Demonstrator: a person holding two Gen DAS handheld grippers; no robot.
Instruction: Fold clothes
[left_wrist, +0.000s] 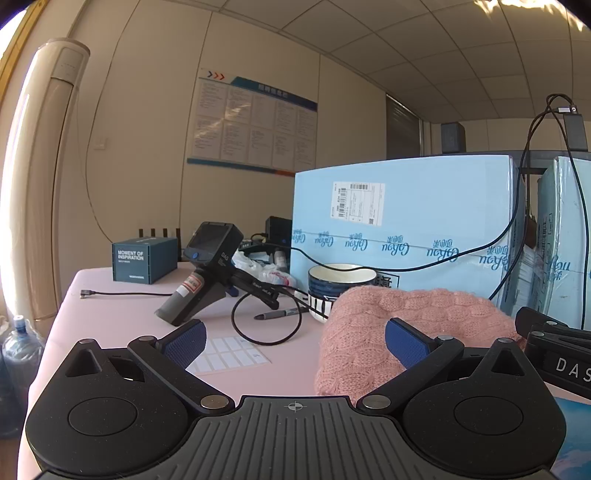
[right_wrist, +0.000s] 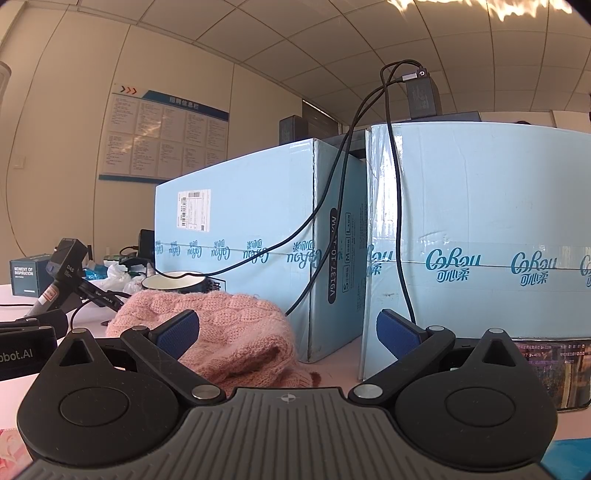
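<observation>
While both grippers, left gripper (left_wrist: 295, 341) and right gripper (right_wrist: 288, 332), hold jaws apart on nothing, the pink knit sweater (left_wrist: 388, 325) lies bunched on the table (left_wrist: 122, 317). Blue cartons (right_wrist: 240, 229) stand just behind it, a bowl (left_wrist: 341, 280) and spare gripper (left_wrist: 207, 273) near.

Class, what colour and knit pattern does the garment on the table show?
Pink cable knit sweater, clearest in the left wrist view.

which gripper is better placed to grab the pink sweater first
Left, probably. The sweater sits right at the open left gripper, its right finger already against the knit. The right gripper, also open, points mostly at the boxes.
</observation>
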